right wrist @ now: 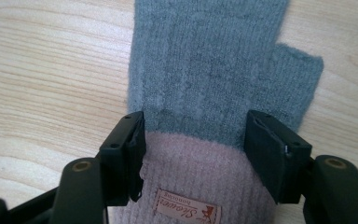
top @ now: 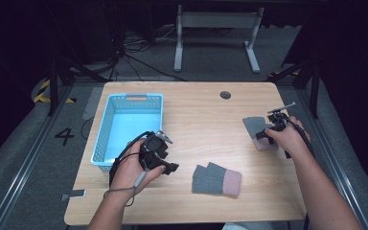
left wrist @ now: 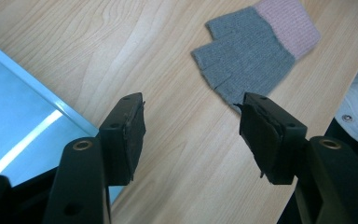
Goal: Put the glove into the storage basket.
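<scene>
Your right hand-held gripper (top: 270,134) sits at the right side of the counter (top: 201,115), over the far glove (top: 258,128). In the right gripper view its jaws stand wide, one on each side of that glove (right wrist: 205,84) at the line where the grey knit meets the pink cuff; the pads look close to the fabric, but you cannot tell whether they touch it. The cuff is cut off by the bottom edge there, and a small sewn label (right wrist: 187,212) shows upside down, its lettering hard to read. From the high view your hand covers most of the cuff, so little more than the grey finger end shows.

Your left hand-held gripper (top: 165,160) is at the near left, just beside the near right corner of the blue basket (top: 109,125). Its jaws are also wide and hold nothing; in the left gripper view they frame bare wood, with the basket's rim (left wrist: 42,88) at the left. The near glove (top: 216,179) lies flat near the middle of the near edge, apart from that gripper, grey fingers to the left and pink cuff to the right. In the left gripper view the right jaw hides one corner of this glove (left wrist: 242,58)

A small dark round spot (top: 225,95) sits near the far edge; what it is cannot be made out
</scene>
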